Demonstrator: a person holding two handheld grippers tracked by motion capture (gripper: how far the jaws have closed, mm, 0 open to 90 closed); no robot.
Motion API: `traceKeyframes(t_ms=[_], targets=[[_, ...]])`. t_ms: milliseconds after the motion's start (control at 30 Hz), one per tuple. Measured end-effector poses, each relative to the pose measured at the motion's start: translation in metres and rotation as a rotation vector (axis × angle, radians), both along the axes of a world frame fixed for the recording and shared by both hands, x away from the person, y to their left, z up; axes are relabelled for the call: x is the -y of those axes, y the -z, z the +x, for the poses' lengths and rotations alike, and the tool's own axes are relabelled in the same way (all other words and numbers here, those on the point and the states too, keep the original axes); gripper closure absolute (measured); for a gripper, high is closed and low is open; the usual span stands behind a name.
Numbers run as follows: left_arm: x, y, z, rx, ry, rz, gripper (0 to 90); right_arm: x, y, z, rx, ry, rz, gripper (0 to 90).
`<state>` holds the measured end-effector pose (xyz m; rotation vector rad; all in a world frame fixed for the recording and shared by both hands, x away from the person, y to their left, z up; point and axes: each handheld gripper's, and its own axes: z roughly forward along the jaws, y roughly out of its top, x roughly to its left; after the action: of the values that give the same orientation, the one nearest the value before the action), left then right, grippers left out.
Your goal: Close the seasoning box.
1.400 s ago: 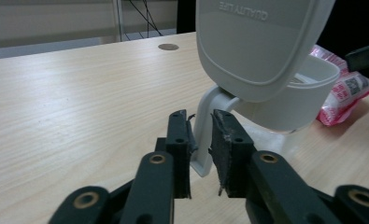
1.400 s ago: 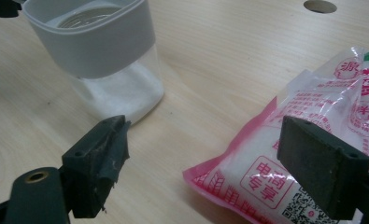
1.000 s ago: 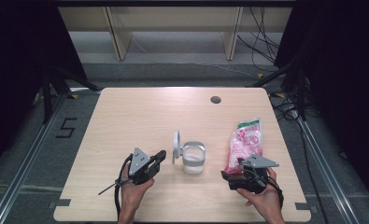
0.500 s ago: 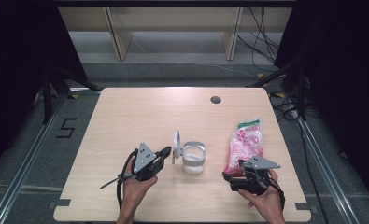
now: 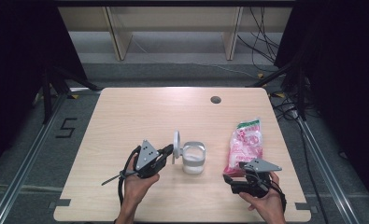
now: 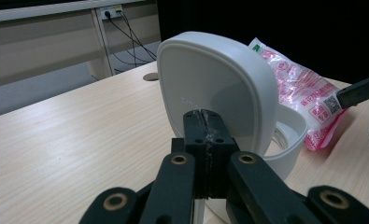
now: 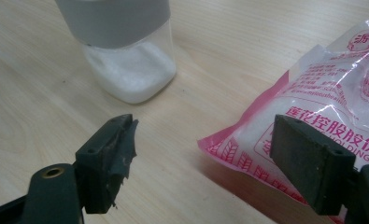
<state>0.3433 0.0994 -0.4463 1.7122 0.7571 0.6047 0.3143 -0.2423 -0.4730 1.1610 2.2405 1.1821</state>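
Left tongs [image 6: 205, 122] are squeezed together, and the bottom edge of a white lid [image 6: 215, 88] is pinched between them. That lid stands straight up, like a little open door, and it hangs onto the jar [image 5: 193, 157] right behind it. From the high view, the left tongs [image 5: 169, 150] sit just to the left of the jar, with the person's left hand [image 5: 138, 182] behind them near the front edge of the tabletop [image 5: 126, 116]. The lid [image 5: 176, 140] is between the tongs and the jar.

The jar has a grey band around its top and a see-through bottom part — there is white powder inside. In the right gripper view the jar [image 7: 126, 51] stands up and to the left, a little way off from the tongs.

Right tongs [image 7: 201, 158] are wide apart, with nothing in them. They rest low over the tabletop, near the front right. One black tip sits over bare wood. The other tip sits right in front of a pink and white bag [image 7: 322, 98] — if it touches the bag, I cannot tell.

In the high view the right tongs [image 5: 230, 179] are held by the right hand [image 5: 261, 198], and the bag [image 5: 245, 144] lies flat just beyond them. The bag is to the right of the jar, with bare wood between them.

A small dark round hole [image 5: 215, 99] sits far back on the tabletop.
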Motion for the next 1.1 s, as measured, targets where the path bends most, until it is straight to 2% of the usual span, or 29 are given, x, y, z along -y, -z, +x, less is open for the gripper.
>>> traceKeyframes(t_ms=[33,67,100,133,167,267,300,333,367,433,733,800,833,900,933,1033,1067,1100], targets=[[0.000,-0.001,0.000,0.004,0.002,0.008,89.3,0.000,0.000,0.000,0.001,-0.001,-0.001,23.2],[0.000,-0.001,0.002,0.038,0.016,0.023,89.3,0.000,0.000,0.000,0.000,0.000,-0.002,23.2],[0.000,-0.002,0.001,0.037,0.014,0.025,89.3,0.001,0.001,0.001,0.004,-0.013,-0.008,23.2],[0.000,-0.002,0.001,0.036,0.018,0.027,89.2,0.000,0.001,0.000,-0.012,-0.014,0.004,23.5],[0.000,-0.003,0.001,0.031,0.008,0.031,89.2,-0.001,0.001,-0.001,-0.004,-0.003,-0.002,23.5],[-0.001,-0.004,0.001,0.043,0.008,0.033,89.2,0.000,0.002,0.001,-0.010,-0.027,-0.014,23.1],[0.000,-0.004,0.001,0.045,0.015,0.027,89.2,-0.001,0.002,0.000,-0.004,-0.009,-0.012,23.4],[0.000,-0.005,-0.001,0.044,0.008,0.039,89.2,-0.003,0.001,-0.003,-0.035,0.002,0.011,23.6],[0.000,-0.005,-0.001,0.046,0.009,0.036,89.2,-0.001,0.001,-0.001,-0.009,-0.013,-0.012,23.6],[0.000,-0.005,-0.001,0.049,0.009,0.036,89.2,-0.001,0.001,0.000,-0.004,-0.017,-0.006,23.3],[0.009,-0.004,-0.002,0.047,0.029,0.040,89.2,0.000,0.001,-0.001,-0.012,-0.007,-0.005,23.4],[0.011,-0.004,-0.001,0.048,0.031,0.040,89.2,0.000,0.002,-0.001,-0.014,-0.011,-0.013,23.4],[0.012,-0.004,-0.002,0.047,0.033,0.044,89.1,0.001,0.002,0.001,-0.016,-0.034,-0.014,23.3],[0.015,-0.004,-0.002,0.046,0.040,0.041,89.1,-0.001,0.003,-0.001,-0.003,-0.016,-0.004,23.5],[0.016,-0.004,-0.002,0.046,0.043,0.041,89.0,-0.003,0.002,-0.003,-0.028,0.002,0.004,23.5],[0.018,-0.005,-0.003,0.049,0.052,0.045,88.3,-0.003,0.002,-0.003,-0.026,0.004,0.004,23.4],[0.018,-0.005,-0.003,0.047,0.051,0.040,88.1,0.000,0.003,0.000,-0.009,-0.024,-0.002,23.5],[0.018,-0.006,-0.004,0.045,0.052,0.038,87.6,0.000,0.003,0.000,-0.008,-0.018,-0.007,23.5]])
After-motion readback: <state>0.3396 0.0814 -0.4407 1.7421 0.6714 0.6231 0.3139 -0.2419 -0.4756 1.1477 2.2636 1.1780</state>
